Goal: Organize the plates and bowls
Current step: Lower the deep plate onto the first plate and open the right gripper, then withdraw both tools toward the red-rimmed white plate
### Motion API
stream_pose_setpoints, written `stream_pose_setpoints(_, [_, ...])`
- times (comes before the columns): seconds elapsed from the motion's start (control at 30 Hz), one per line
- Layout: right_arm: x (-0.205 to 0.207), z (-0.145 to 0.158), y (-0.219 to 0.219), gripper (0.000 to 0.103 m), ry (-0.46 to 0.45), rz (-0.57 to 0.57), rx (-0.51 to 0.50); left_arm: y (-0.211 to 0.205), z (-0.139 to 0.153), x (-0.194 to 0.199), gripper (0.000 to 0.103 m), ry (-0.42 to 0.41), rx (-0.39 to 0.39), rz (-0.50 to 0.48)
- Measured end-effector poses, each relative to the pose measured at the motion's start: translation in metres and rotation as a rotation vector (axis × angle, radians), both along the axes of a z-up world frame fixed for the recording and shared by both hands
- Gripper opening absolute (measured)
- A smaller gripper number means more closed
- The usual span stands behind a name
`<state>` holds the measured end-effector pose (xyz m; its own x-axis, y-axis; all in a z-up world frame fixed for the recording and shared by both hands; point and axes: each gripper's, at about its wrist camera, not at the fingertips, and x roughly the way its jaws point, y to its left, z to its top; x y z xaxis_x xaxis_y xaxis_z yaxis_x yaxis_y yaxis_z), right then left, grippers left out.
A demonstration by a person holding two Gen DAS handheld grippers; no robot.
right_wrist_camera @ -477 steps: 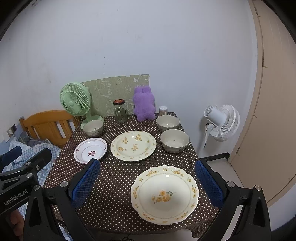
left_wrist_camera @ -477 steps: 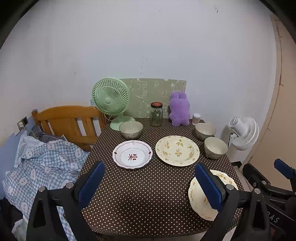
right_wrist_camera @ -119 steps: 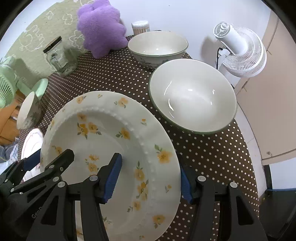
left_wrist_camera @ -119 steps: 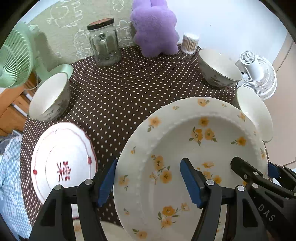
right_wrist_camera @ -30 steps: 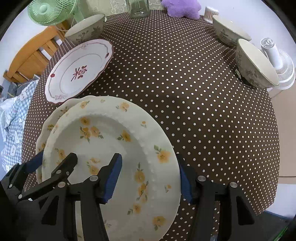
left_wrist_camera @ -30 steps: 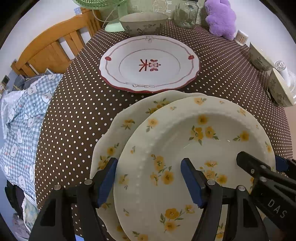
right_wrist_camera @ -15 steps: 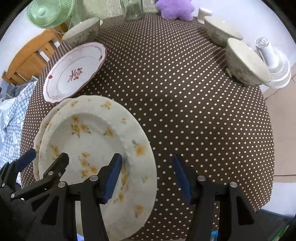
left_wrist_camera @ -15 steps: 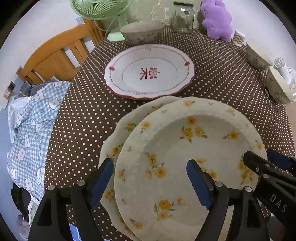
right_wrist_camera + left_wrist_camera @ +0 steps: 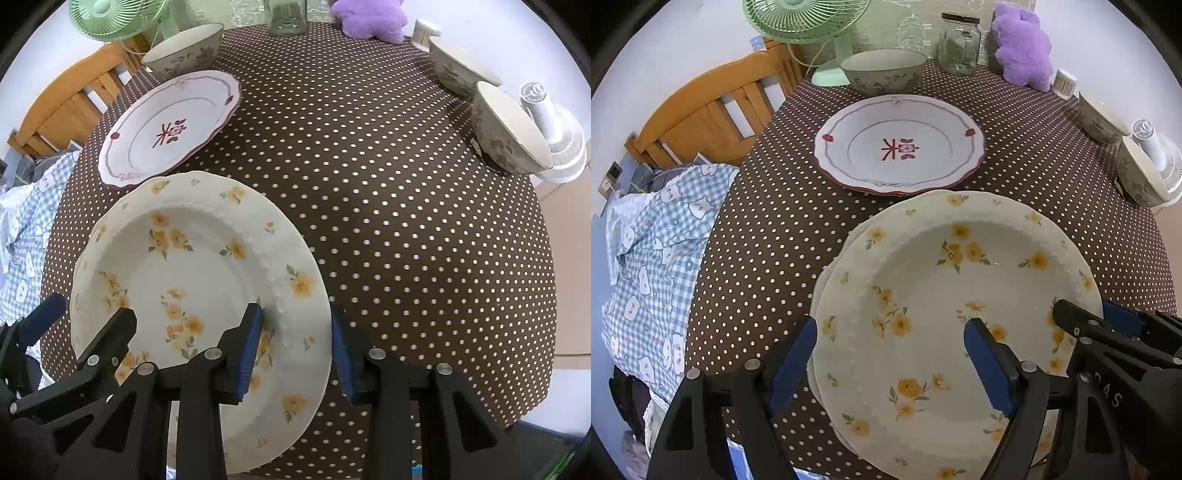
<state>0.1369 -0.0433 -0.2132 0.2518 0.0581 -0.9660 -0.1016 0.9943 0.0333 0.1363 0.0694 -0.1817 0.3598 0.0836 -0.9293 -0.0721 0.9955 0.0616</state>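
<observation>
Left gripper point(image 9: 890, 354): jaws wide apart, straddling the left rim of the top yellow-flower plate point(image 9: 960, 295); pads clear of the rim, nothing held. Jaws have just been opening.
Right gripper point(image 9: 297, 339): jaws narrowed across the right rim of the same plate, rim between them; the inner pad looks to be at the beaded ridge, the outer pad shows a gap, so no firm grip is evident. Jaws have just been closing.
Flower-plate stack: the top yellow-flower plate sits on a second yellow-flower plate point(image 9: 827, 266), whose edge shows only as a thin crescent at the left; stack is at the near edge of the table point(image 9: 406, 221).
Red-pattern plate point(image 9: 899, 147): just beyond the stack, on the far-left side, edges nearly touching.
Key relation: the red-pattern plate lies straight ahead of the left gripper, across the stack; judged nearer to the left hand than to the right.
Far-left bowl point(image 9: 882, 70): behind the red-pattern plate, beside the green fan point(image 9: 812, 22).
Right bowls: rear bowl point(image 9: 458, 70) and front bowl point(image 9: 509, 129), close together at the far-right edge; nearer the right hand.
Count, plates: three (two flowered, one red-pattern).
Count, bowls: three, none stacked.
</observation>
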Motion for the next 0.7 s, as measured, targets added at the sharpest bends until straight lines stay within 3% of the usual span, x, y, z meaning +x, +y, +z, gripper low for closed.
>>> stream_pose_setpoints(0.17, [0.000, -0.002, 0.009, 0.043, -0.010, -0.019, -0.022, 0.004, 0.000, -0.001, 0.084, -0.007, -0.014, -0.024])
stream_pose_setpoints(0.4, [-0.001, 0.006, 0.001, 0.047, -0.016, -0.053, 0.023, 0.007, 0.010, -0.002, 0.086, -0.035, -0.030, -0.057])
stream_pose_setpoints(0.57, [-0.007, 0.028, -0.005, 0.063, -0.068, -0.073, 0.016, 0.008, 0.028, -0.003, 0.091, -0.071, -0.031, -0.060])
stream_pose_setpoints(0.7, [-0.010, 0.049, -0.015, 0.068, -0.106, -0.085, 0.021, 0.005, 0.047, -0.006, 0.094, -0.107, -0.030, -0.059])
